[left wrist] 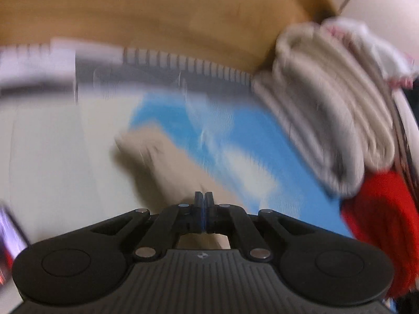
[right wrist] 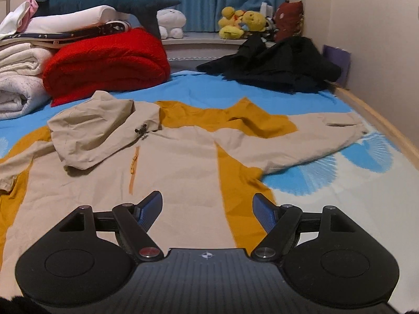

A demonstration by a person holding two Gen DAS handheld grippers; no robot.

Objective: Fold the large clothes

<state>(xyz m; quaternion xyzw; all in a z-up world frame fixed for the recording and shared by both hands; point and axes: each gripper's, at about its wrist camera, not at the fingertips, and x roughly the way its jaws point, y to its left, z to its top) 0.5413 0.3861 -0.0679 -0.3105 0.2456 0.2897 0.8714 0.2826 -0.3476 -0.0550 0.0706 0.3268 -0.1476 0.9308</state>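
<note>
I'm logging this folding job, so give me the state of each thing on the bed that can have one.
Jacket: spread flat, unfolded, hood flopped onto chest.
Chest zip: closed.
Red blanket: folded.
White quilt: folded, stacked.
Black clothes: crumpled heap.
Curtain: drawn.
Left tongs: shut; blur hides whether they pinch cloth.
Right tongs: open, over jacket, holding nothing.

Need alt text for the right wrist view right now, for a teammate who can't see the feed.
A beige and mustard hooded jacket lies spread flat on a blue bedsheet, with the right tool open just above its lower part. Behind it sit a folded red blanket, white bedding and a heap of black clothes.
</note>
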